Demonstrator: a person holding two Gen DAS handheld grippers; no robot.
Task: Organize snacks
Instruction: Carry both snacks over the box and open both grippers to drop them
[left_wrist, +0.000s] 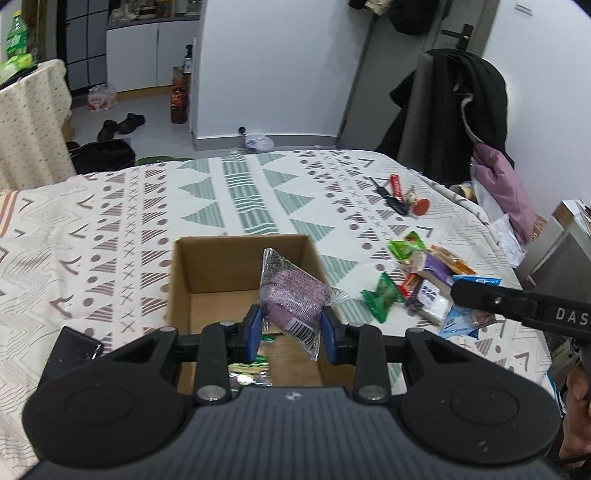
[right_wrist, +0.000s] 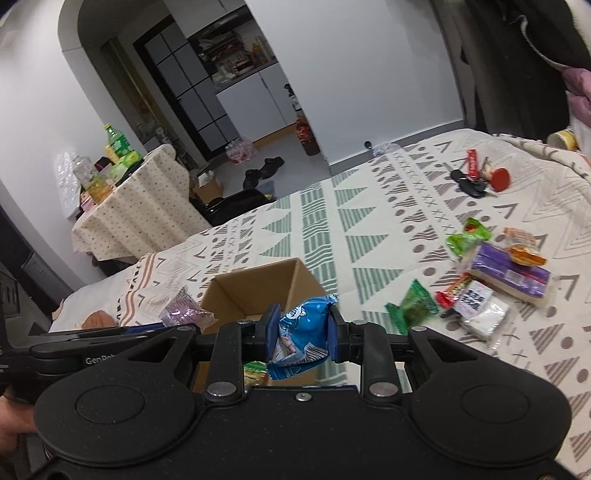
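Note:
An open cardboard box (left_wrist: 207, 266) (right_wrist: 255, 284) sits on the patterned bed. My left gripper (left_wrist: 291, 334) is shut on a clear-wrapped purple snack (left_wrist: 291, 295) (right_wrist: 183, 312), held above the box's right side. A green packet (left_wrist: 251, 369) lies on the box floor. My right gripper (right_wrist: 303, 336) is shut on a blue snack packet (right_wrist: 301, 332) (left_wrist: 461, 321), held just right of the box. A pile of loose snacks (left_wrist: 413, 277) (right_wrist: 480, 280) lies on the bed to the right: green packets, a purple pack, a red bar, a white pack.
Keys and a red tag (left_wrist: 399, 195) (right_wrist: 476, 177) lie further back on the bed. A dark phone (left_wrist: 74, 350) rests left of the box. A chair draped with dark clothes (left_wrist: 458, 110) stands at the bed's far right. A cloth-covered table with bottles (right_wrist: 129, 199) stands left.

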